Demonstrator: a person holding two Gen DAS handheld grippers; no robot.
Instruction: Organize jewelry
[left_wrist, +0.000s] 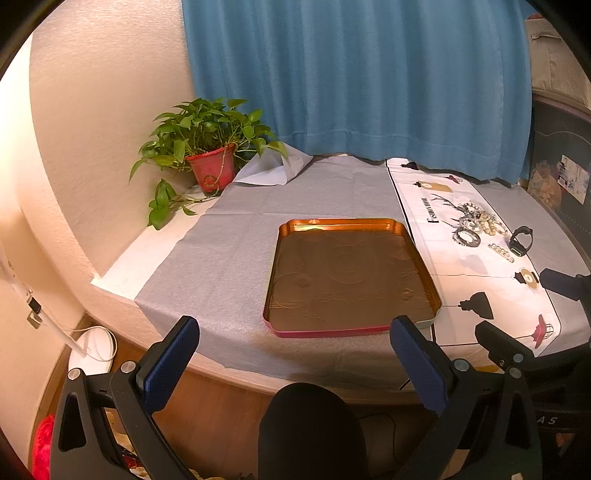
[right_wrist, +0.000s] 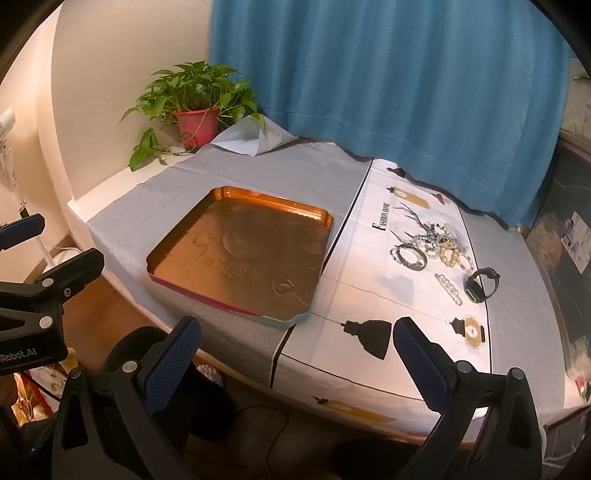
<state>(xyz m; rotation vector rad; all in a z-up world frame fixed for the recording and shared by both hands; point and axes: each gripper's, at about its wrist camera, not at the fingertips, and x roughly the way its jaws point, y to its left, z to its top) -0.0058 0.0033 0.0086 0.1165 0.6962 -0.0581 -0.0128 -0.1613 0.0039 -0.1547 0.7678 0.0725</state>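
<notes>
Two grippers hang at the near edge of the table, both with fingers spread wide and nothing between them. The left gripper (left_wrist: 295, 363) faces the tray (left_wrist: 282, 258), a shallow copper-coloured tin with a red outer rim that lies on the grey cloth (left_wrist: 221, 251). The right gripper (right_wrist: 297, 363) sits further right, over the white printed cloth (right_wrist: 354, 273). On that white cloth, well beyond the tray's right side, lies the jewelry (right_wrist: 432, 245): a loose heap of bead bracelets and bangles. Just beside the heap a pearl clip (right_wrist: 448, 288) lies on its own, and next to that a black watch (right_wrist: 482, 284) with a green edge. A potted plant (left_wrist: 210, 147) stands at the far left corner, before the blue curtain (left_wrist: 351, 74).
</notes>
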